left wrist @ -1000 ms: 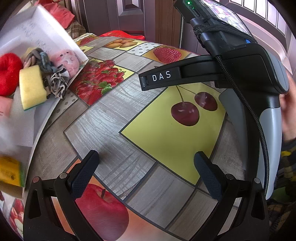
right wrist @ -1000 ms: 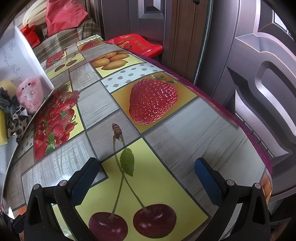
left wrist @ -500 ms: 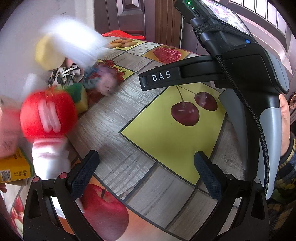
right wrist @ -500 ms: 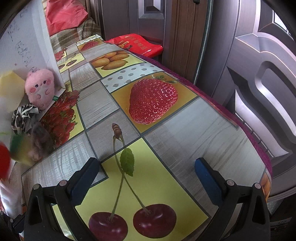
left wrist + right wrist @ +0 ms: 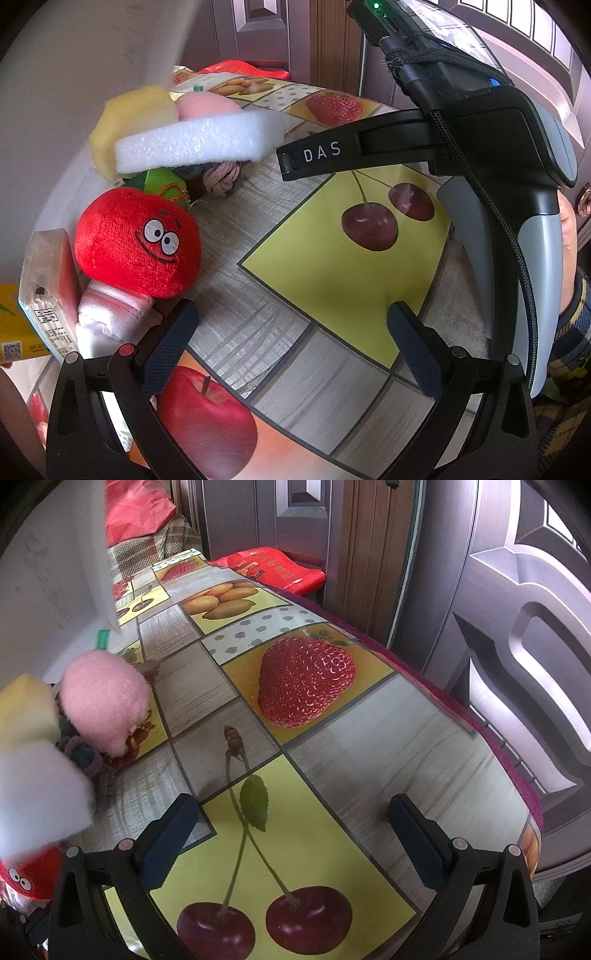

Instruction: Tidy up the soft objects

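On the fruit-print oilcloth counter (image 5: 332,280), the heap of soft things, led by the red plush apple with a cartoon face (image 5: 138,242), lies just left of your released left tongs (image 5: 291,338), well apart from your equally released right tongs (image 5: 295,829).

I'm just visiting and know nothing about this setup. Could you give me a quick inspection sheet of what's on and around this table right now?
Surface: fruit-print tablecloth, mostly bare.
Job's things: heaped at the left: red plush apple, white foam block, yellow sponge, pink plush, knotted cord.
Clutter: clear packet and yellow box by the heap.
Grippers: left gripper and right gripper open, holding nothing.
Cables: braided cable along the right gripper's handle.
Surroundings: dark panelled doors, red bag.
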